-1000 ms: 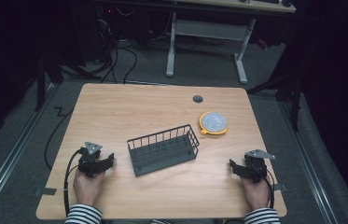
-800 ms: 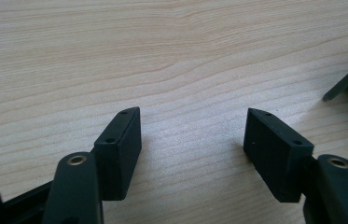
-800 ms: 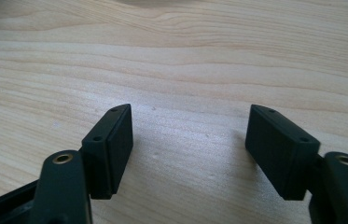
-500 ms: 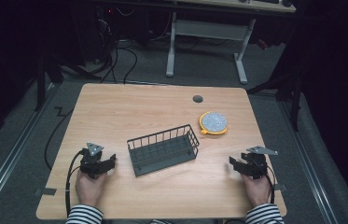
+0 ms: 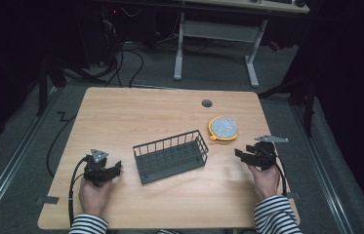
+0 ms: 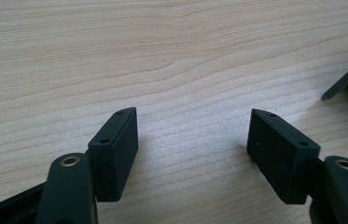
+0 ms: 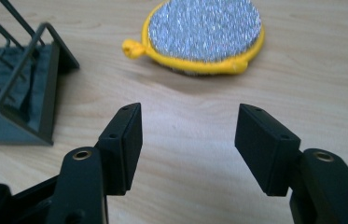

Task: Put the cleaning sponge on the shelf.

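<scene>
A wire basket (image 5: 171, 156) and a round yellow-rimmed scrubber (image 5: 223, 128) share the table (image 5: 135, 112).

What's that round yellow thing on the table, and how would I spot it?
Start at the wooden table and find the dark wire basket in the middle. Just beyond its right end, ahead of the right gripper, lies the scrubbing pad: the one round, yellow-rimmed thing, with a glittery silver face.

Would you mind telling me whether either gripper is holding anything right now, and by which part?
Nothing is held. The left gripper and the right gripper both have open jaws over bare table.
</scene>
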